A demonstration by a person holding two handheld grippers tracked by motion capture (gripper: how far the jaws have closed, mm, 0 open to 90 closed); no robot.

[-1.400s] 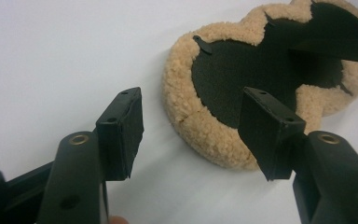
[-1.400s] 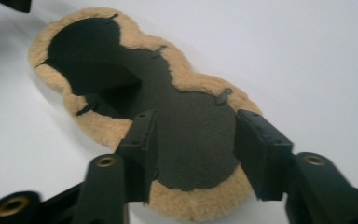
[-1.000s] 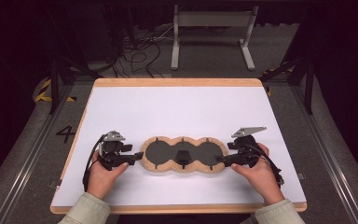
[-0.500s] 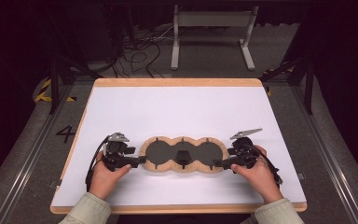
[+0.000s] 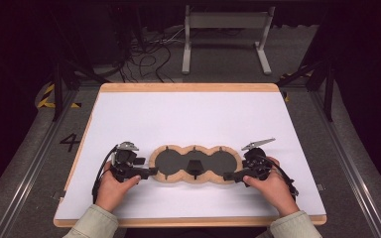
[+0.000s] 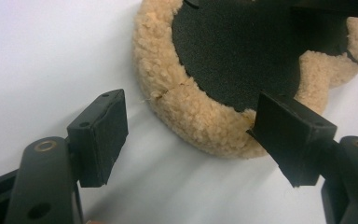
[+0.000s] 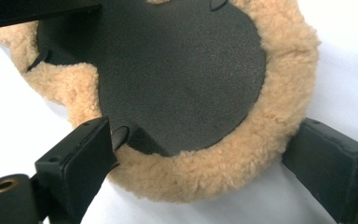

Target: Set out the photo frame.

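Both grippers released: left gripper (image 5: 151, 172) and right gripper (image 5: 226, 176) straddle fleece pad (image 5: 194, 163) ends; pad's middle cut off in gripper views.

Both hands have drawn back toward the near edge of the desk (image 5: 188, 104), carrying the three-lobed fleece pad (image 5: 195, 164) with them. The left claw (image 5: 150, 172) and the right claw (image 5: 229, 175) have each moved nearer the person, the pad keeping its place between them, one lobed end at each claw.
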